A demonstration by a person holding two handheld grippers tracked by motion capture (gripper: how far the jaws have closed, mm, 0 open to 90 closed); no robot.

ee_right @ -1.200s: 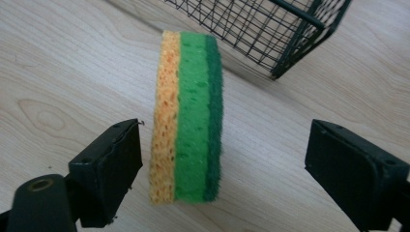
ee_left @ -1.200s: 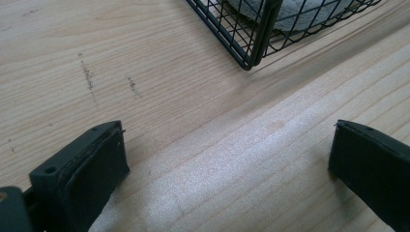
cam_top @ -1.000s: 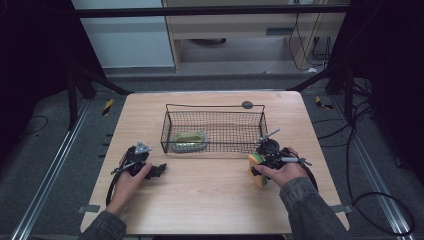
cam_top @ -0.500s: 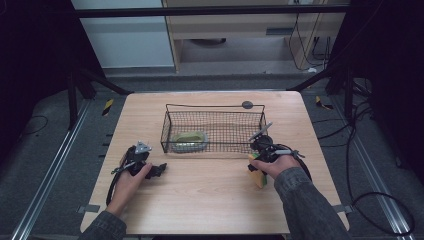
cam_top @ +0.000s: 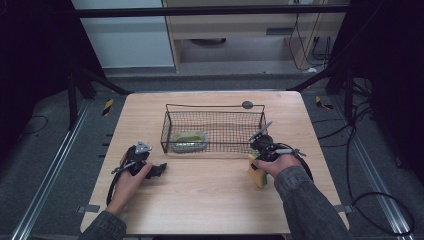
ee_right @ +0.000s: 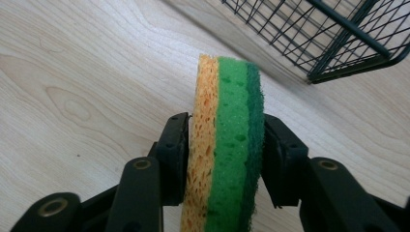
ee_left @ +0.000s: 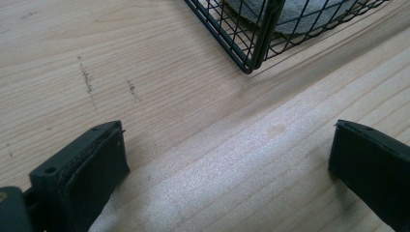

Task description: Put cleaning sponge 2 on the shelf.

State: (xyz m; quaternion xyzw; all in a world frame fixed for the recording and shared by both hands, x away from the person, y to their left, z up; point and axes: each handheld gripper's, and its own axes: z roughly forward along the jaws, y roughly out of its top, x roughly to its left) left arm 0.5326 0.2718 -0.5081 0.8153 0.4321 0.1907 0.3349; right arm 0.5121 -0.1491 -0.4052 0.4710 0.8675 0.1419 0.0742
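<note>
Clamped edgewise by the right gripper (ee_right: pixel 225 159), the sponge (ee_right: pixel 227 145) is held beside the wire basket (cam_top: pixel 212 131), likely for loading; left gripper (ee_left: pixel 227 159) jaws are spread wide, empty.

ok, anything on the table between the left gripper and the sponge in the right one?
No, just bare wood. In the high view the table runs clear from the left gripper to the sponge held in the right gripper.

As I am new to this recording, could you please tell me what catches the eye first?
The yellow-and-green layered sponge stands out, clamped on edge in the right gripper above the pale wooden table. Behind it sits a black wire basket holding a green dish.
</note>
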